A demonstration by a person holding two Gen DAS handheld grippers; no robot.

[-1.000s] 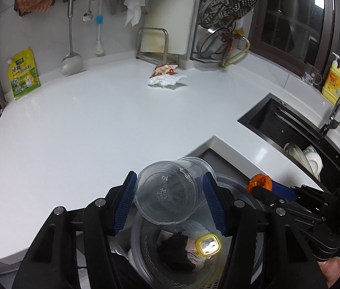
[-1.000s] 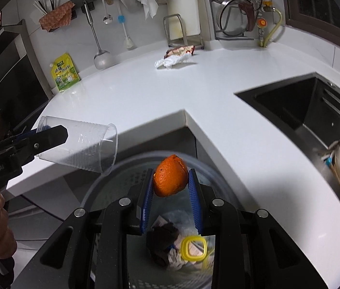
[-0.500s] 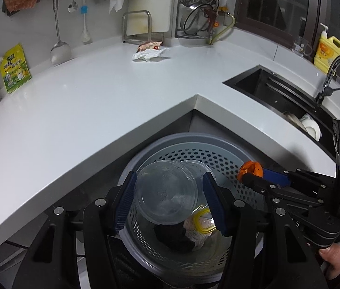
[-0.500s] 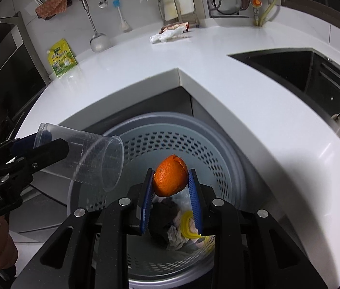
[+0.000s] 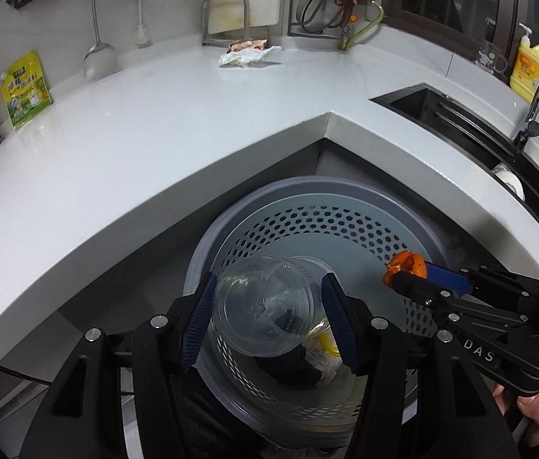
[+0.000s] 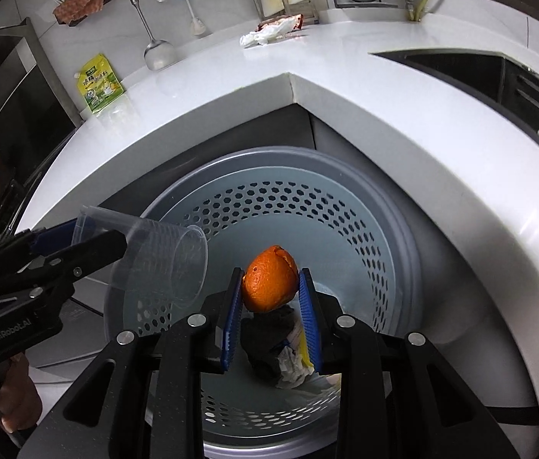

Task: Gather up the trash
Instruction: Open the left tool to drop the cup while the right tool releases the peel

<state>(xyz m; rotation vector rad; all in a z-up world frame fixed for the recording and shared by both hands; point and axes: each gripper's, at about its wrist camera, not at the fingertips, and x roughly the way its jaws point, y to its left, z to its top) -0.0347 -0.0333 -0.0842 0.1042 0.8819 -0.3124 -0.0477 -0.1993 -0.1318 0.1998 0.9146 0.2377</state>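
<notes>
My left gripper [image 5: 267,315] is shut on a clear plastic cup [image 5: 265,306], lying on its side with its mouth pointing away, above the grey perforated trash bin [image 5: 330,225]. My right gripper [image 6: 271,298] is shut on an orange peel [image 6: 269,285], also held over the bin [image 6: 346,206]. From the right wrist the cup [image 6: 155,260] shows at left in the other gripper; from the left wrist the peel [image 5: 403,266] shows at right. Dark and white rubbish with something yellow [image 6: 281,348] lies at the bin's bottom. A crumpled white tissue and a wrapper [image 5: 248,53] lie far back on the counter.
The white L-shaped counter [image 5: 147,141] wraps around the bin, its inner corner just behind it. A black sink [image 5: 457,118] with a tap is at right, a yellow bottle [image 5: 531,69] behind it. A yellow-green pouch [image 5: 26,90], ladle and rack line the back wall.
Both grippers have sunk toward the bin, each still holding its item. The bin fills more of each view and the counter edge has moved up the pictures.
</notes>
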